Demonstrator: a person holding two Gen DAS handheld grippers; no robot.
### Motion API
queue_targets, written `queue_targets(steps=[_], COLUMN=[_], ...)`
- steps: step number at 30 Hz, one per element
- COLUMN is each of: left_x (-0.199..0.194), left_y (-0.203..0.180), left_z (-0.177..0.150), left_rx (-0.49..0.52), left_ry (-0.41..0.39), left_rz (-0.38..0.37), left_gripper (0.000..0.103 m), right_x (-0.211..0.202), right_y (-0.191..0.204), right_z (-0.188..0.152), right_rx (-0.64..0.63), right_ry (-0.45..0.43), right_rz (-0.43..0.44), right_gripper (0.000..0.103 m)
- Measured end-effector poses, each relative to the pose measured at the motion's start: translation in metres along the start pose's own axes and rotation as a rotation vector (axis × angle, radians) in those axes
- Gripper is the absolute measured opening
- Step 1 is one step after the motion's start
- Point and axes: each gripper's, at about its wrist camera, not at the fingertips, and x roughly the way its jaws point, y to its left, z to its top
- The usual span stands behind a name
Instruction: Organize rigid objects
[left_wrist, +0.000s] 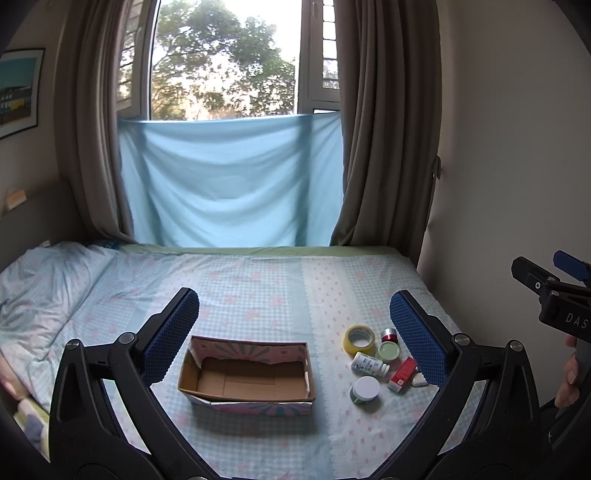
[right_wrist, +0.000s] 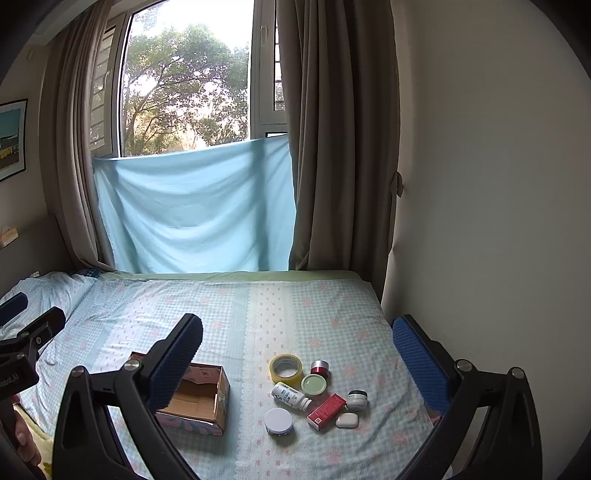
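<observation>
An empty open cardboard box (left_wrist: 246, 373) (right_wrist: 201, 398) sits on the bed. To its right lies a cluster: a yellow tape roll (left_wrist: 359, 339) (right_wrist: 285, 368), a red jar (left_wrist: 388, 335) (right_wrist: 320, 367), a green-lidded jar (left_wrist: 388, 350) (right_wrist: 314, 384), a white pill bottle (left_wrist: 368, 364) (right_wrist: 291, 396), a red carton (left_wrist: 402, 374) (right_wrist: 326, 411), a white-lidded jar (left_wrist: 365, 390) (right_wrist: 279, 421), a small white case (right_wrist: 347, 420) and a dark-lidded jar (right_wrist: 357, 399). My left gripper (left_wrist: 293, 336) is open above the box. My right gripper (right_wrist: 297, 362) is open above the cluster.
The bed (left_wrist: 258, 280) has a checked floral sheet, with a rumpled pillow (left_wrist: 40, 280) at the left. A wall (right_wrist: 498, 221) borders the bed's right side. Curtains (left_wrist: 384, 147) and a blue cloth (left_wrist: 229, 184) hang at the window behind.
</observation>
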Motion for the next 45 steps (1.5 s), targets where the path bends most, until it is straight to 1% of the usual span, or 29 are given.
queue_targets(steps=[6,10,13,15,19,24,26,29,33,36,40,43,45], left_x=[0.0,0.01,0.025,0.039,0.074,0.133,0.158,0.196,0.252,0.292,0.339,0.368,0.382], left_y=[-0.002,-0.007,-0.017,-0.026,-0.055,-0.098,-0.115,-0.138,-0.158,-0.167,-0.175,-0.178,-0.181], left_z=[0.0,-0.002,-0.007,-0.014,-0.038,-0.09,-0.115,-0.153,-0.202,-0.239,-0.287,-0.315,-0.328], left_rx=[-0.001,0.001,0.003,0.005,0.032,0.051,0.062,0.086,0.118,0.14,0.106,0.094,0.105], left_ry=[0.008,0.039,0.09,0.133,0.217,0.327,0.362,0.41,0.467,0.516,0.586,0.612,0.619], left_rz=[-0.004,-0.018,-0.049,-0.077,-0.119,-0.162,-0.171,-0.179,-0.178,-0.146,-0.099,-0.071,-0.074], left_gripper=[0.103,0.103,0.103,0.103,0.103,0.103,0.103,0.103,0.103,0.103,0.103,0.103,0.103], right_x=[0.0,0.0,0.005,0.012,0.035,0.094,0.123,0.165,0.223,0.271,0.326,0.359,0.38], right_y=[-0.003,-0.008,-0.018,-0.026,-0.048,-0.082,-0.095,-0.114,-0.136,-0.15,-0.169,-0.181,-0.186], right_z=[0.001,0.001,0.001,-0.001,-0.013,-0.045,-0.063,-0.093,-0.134,-0.165,-0.203,-0.225,-0.24], right_rx=[0.005,0.006,0.011,0.013,0.02,0.058,0.078,0.129,0.183,0.216,0.267,0.305,0.306], right_ry=[0.002,0.003,0.021,0.048,0.11,0.236,0.29,0.348,0.422,0.488,0.555,0.619,0.669], right_rz=[0.0,-0.01,-0.027,-0.029,-0.06,-0.077,-0.093,-0.109,-0.134,-0.126,-0.15,-0.155,-0.158], right_gripper=[0.103,0.103,0.103,0.103,0.103,0.103,0.103,0.103,0.103,0.103,0.103,0.102,0.102])
